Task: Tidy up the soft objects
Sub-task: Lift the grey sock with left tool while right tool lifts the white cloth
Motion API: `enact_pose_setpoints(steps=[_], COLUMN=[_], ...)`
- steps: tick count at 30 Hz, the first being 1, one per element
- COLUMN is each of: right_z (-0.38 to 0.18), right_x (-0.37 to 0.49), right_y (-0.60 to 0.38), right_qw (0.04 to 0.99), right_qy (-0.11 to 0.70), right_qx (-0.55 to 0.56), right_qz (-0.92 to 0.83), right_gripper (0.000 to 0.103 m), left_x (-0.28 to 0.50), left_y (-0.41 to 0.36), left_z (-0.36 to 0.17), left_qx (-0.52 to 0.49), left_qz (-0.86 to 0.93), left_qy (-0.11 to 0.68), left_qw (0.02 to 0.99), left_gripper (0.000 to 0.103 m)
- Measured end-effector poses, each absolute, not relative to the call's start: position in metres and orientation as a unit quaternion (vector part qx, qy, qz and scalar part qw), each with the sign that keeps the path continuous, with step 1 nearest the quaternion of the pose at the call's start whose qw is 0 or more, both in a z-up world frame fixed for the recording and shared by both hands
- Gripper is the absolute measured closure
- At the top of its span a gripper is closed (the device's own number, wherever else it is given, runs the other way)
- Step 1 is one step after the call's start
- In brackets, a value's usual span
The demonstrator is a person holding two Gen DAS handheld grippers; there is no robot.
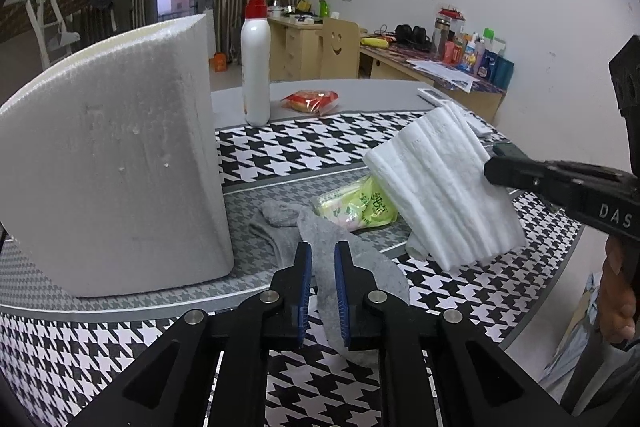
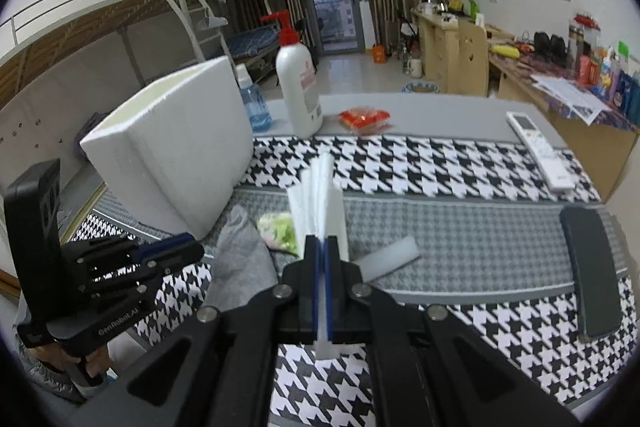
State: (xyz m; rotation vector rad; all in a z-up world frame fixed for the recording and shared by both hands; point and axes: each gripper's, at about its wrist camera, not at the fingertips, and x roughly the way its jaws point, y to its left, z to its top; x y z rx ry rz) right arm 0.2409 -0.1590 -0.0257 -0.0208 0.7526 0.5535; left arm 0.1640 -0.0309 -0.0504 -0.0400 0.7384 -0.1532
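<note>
Dorm room, table with black-and-white houndstooth cloth (image 1: 304, 147) fills both views. Left gripper (image 1: 323, 267), bottom centre of the left wrist view, blue pads nearly together, pinching a limp grey sock (image 1: 352, 267) that trails onto the cloth. Right gripper (image 2: 323, 259), bottom centre of the right wrist view, pressed together on a white ribbed foam pad (image 1: 444, 187), held lifted at frame right in the left view. Green-yellow plastic packet (image 1: 356, 207) lies between sock and pad. White styrofoam box (image 1: 112, 163) stands at left; white pump bottle with red cap (image 1: 256, 67) behind it.
</note>
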Motion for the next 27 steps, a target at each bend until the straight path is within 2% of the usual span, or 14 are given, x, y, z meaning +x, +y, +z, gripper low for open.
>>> enact_pose_setpoints(steps=[2, 4, 5, 6, 7, 8, 9, 10, 27], right_z=[-0.031, -0.036, -0.037, -0.039, -0.041, -0.042, -0.042, -0.041, -0.063], right_x=[0.243, 0.244, 0.244, 0.244, 0.243, 0.242, 0.241, 0.239, 0.250], right_y=[-0.159, -0.160, -0.160, -0.159, -0.159, -0.158, -0.158, -0.158, -0.140], right_qw=[0.890, 0.887, 0.886, 0.884, 0.883, 0.884, 0.886, 0.889, 0.871], right_qy=[0.373, 0.378, 0.379, 0.381, 0.382, 0.380, 0.374, 0.367, 0.397], right_qx=[-0.012, -0.013, -0.013, -0.013, -0.013, -0.014, -0.014, -0.013, -0.027], right_qz=[0.264, 0.266, 0.269, 0.271, 0.271, 0.272, 0.273, 0.274, 0.289], right_gripper=[0.098, 0.097, 0.096, 0.089, 0.073, 0.063, 0.047, 0.039, 0.039], left_x=[0.164, 0.164, 0.163, 0.163, 0.164, 0.164, 0.165, 0.166, 0.182], left_y=[-0.033, -0.035, -0.035, -0.036, -0.036, -0.037, -0.037, -0.038, -0.048], left_z=[-0.052, -0.053, -0.052, -0.052, -0.052, -0.052, -0.053, -0.054, -0.071], left_qx=[-0.017, -0.018, -0.019, -0.018, -0.017, -0.017, -0.016, -0.014, -0.007], left_qz=[-0.076, -0.079, -0.080, -0.081, -0.082, -0.082, -0.081, -0.081, -0.094], left_qy=[0.365, 0.365, 0.364, 0.362, 0.363, 0.364, 0.366, 0.369, 0.398], left_qw=[0.928, 0.927, 0.928, 0.928, 0.928, 0.928, 0.927, 0.926, 0.913], left_gripper=[0.081, 0.060, 0.057, 0.055, 0.054, 0.054, 0.054, 0.054, 0.054])
